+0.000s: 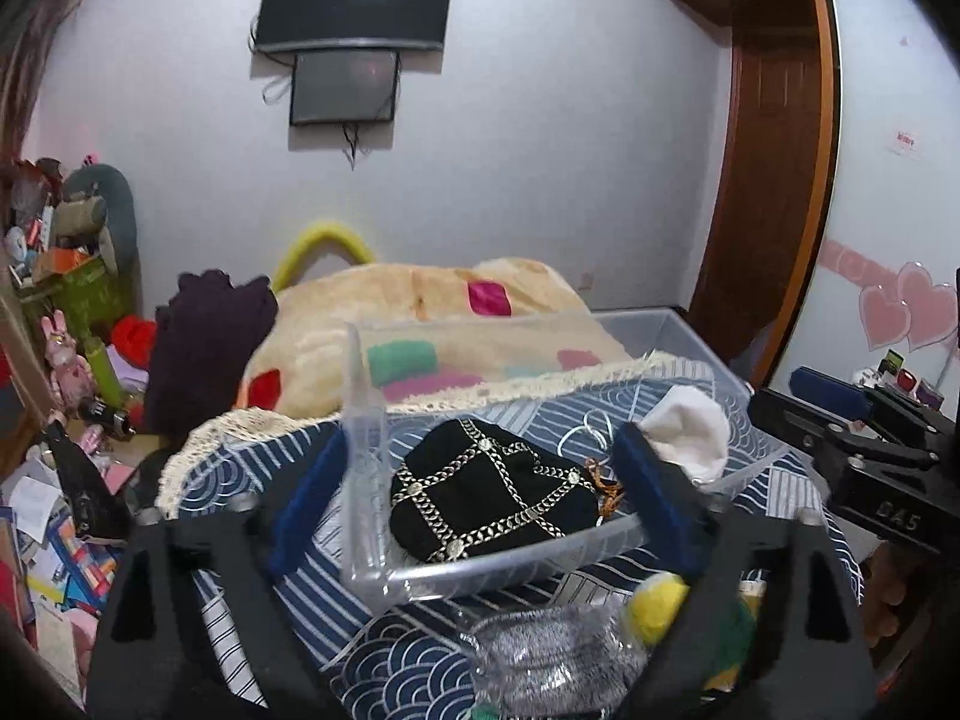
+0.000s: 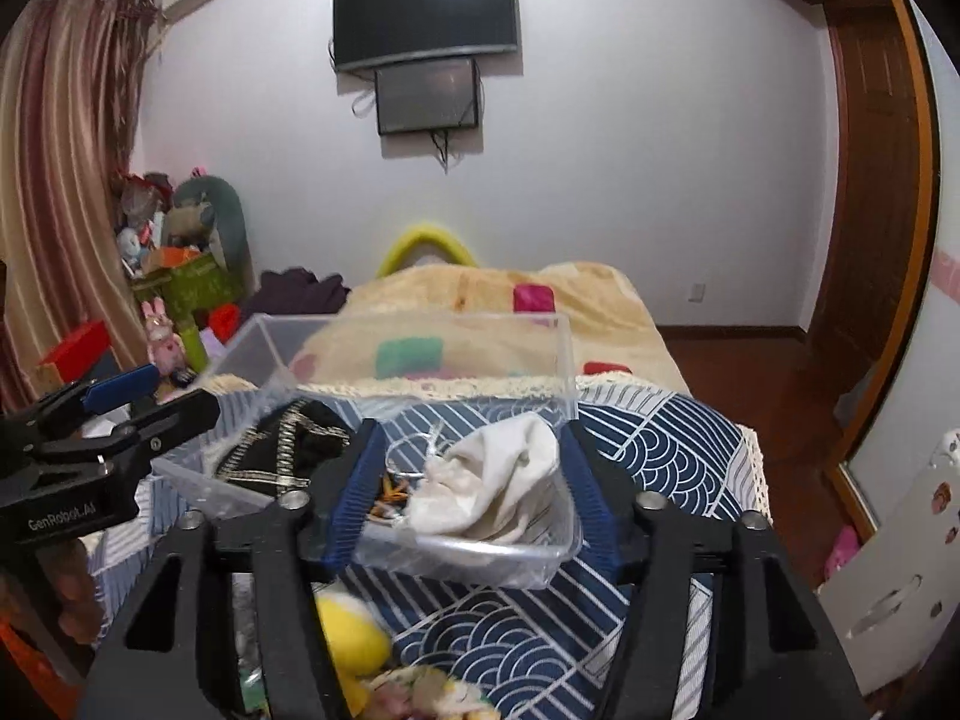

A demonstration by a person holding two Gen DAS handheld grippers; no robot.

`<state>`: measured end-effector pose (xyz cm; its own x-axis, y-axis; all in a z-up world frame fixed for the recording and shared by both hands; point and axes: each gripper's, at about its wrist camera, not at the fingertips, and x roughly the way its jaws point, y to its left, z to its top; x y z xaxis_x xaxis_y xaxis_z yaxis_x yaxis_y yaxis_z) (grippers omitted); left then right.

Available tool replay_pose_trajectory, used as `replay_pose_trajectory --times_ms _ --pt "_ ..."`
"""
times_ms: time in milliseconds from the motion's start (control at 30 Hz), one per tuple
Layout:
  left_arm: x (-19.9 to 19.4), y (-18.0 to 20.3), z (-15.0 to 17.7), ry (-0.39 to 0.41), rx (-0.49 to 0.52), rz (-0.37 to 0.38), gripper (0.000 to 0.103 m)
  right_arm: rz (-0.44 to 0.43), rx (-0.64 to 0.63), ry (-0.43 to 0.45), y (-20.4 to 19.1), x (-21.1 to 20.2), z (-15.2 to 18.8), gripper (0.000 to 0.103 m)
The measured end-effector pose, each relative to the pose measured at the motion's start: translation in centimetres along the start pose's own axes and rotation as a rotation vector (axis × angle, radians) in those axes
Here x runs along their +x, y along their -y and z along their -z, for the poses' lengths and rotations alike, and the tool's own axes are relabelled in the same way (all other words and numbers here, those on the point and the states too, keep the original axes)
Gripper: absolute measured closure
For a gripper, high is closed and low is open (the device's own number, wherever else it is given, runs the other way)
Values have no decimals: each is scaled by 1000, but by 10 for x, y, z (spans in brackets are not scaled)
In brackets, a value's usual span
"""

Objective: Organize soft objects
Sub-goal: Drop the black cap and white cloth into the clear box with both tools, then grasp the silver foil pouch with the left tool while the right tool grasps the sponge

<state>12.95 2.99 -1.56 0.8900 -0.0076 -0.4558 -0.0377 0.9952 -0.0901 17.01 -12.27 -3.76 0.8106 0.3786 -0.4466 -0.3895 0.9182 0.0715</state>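
A clear plastic bin (image 1: 384, 564) sits on the blue patterned cloth (image 1: 408, 666). It holds a black pouch with chain trim (image 1: 486, 498) and a white cloth bag (image 1: 690, 432). My left gripper (image 1: 480, 486) is open, its fingers straddling the bin's near left corner. My right gripper (image 2: 471, 480) is open, just above the bin's near right end (image 2: 480, 564) and the white bag (image 2: 498, 486). A yellow soft toy (image 1: 654, 606) and a silver-grey pouch (image 1: 552, 660) lie in front of the bin. The yellow toy also shows in the right wrist view (image 2: 348, 642).
A cream blanket with coloured patches (image 1: 420, 312) covers the bed behind the bin. A dark purple garment (image 1: 204, 348) lies at its left. Toys and boxes (image 1: 66, 276) pile up at far left. A wooden door (image 1: 774, 150) stands at right.
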Motion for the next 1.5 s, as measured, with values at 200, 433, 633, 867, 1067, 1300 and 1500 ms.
replay_pose_trajectory --times_ms 200,433,633,867,1067,1300,1500 --pt "-23 -1 15 -5 -1 1 1 -39 -10 33 -11 -21 7 37" --pt "-22 2 46 -89 0 11 1 -65 -33 -24 -22 -19 35 37" --pt "-12 8 73 -150 -8 35 1 -103 -43 -91 -28 -12 59 38" --pt "8 17 86 -216 -5 74 16 -140 -58 -112 -33 -15 75 38" --pt "24 21 97 -274 -23 108 28 -216 -29 -162 -31 -7 83 63" --pt "17 18 95 -251 -39 139 56 -261 -26 -162 -34 -12 87 74" --pt "2 9 88 -209 -53 140 63 -258 -15 -119 -29 -27 80 75"
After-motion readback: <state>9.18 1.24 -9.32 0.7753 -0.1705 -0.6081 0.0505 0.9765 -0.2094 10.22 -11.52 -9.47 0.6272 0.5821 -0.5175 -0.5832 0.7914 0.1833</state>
